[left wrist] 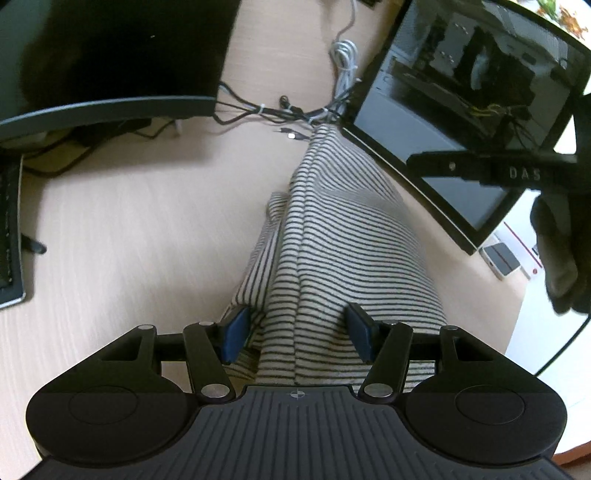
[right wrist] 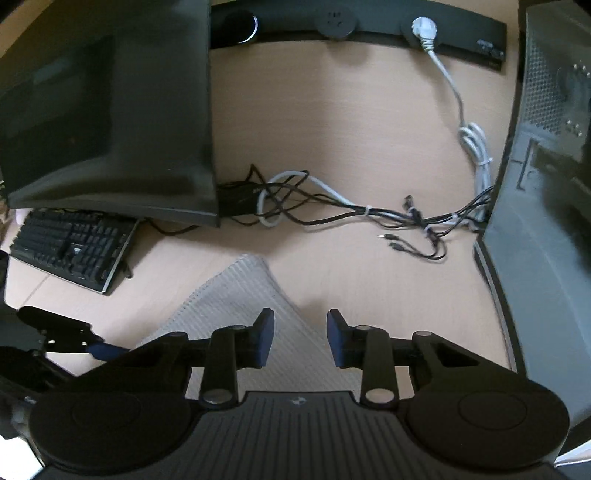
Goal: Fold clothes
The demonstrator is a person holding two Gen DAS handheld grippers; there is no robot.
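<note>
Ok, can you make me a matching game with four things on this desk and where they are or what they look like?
Things:
1. striped cloth
2. keyboard
3. white plug
4. left gripper

Descriptions:
A. pushed into the black power strip at the back
B. open, its fingers on either side of a fold of fabric
C. black, under the monitor's edge at the left
D. bunched into a long ridge down the desk

Pairs: 1-D, 2-C, 3-A, 4-B
</note>
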